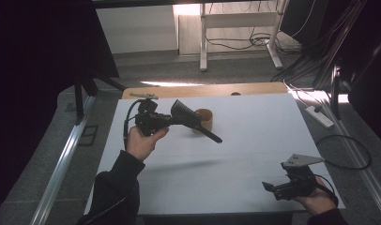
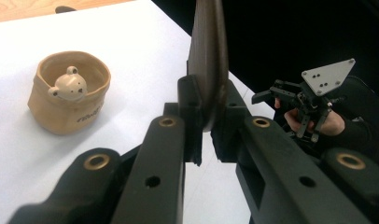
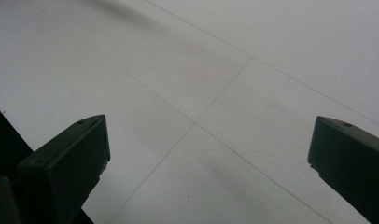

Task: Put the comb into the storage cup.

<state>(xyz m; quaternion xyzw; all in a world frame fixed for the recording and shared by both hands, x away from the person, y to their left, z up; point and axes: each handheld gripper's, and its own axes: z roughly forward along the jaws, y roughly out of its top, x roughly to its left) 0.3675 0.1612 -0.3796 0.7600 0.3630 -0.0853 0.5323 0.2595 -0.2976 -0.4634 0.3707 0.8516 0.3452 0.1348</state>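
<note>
Left tool point(image 1: 175, 118): we see it lifted above the surface, its two black jaws clamped on the dark brush.
Brush point(image 1: 186, 113): we make out a flat, dark, smooth paddle-shaped head with a long thin handle; it is held in the air just in front of the pot, handle slanting down to the right. In the left gripper view its broad head point(image 2: 207, 60) rises edge-on from between the jaws.
Pot point(image 2: 68, 91): we see a small round tan pot, matt like clay and shaped as a sack with a folded rim; a pale bear's head peeks over the rim. It stands on the surface beside the brush.
Writing: we see dark lettering on the pot's wall, too blurred to read.
Right tool point(image 1: 272, 188): we see its jaws standing wide apart with nothing between them, low at the near right corner.
Surface point(image 3: 253, 93): we see a white, smooth sheet crossed by thin faint lines.
</note>
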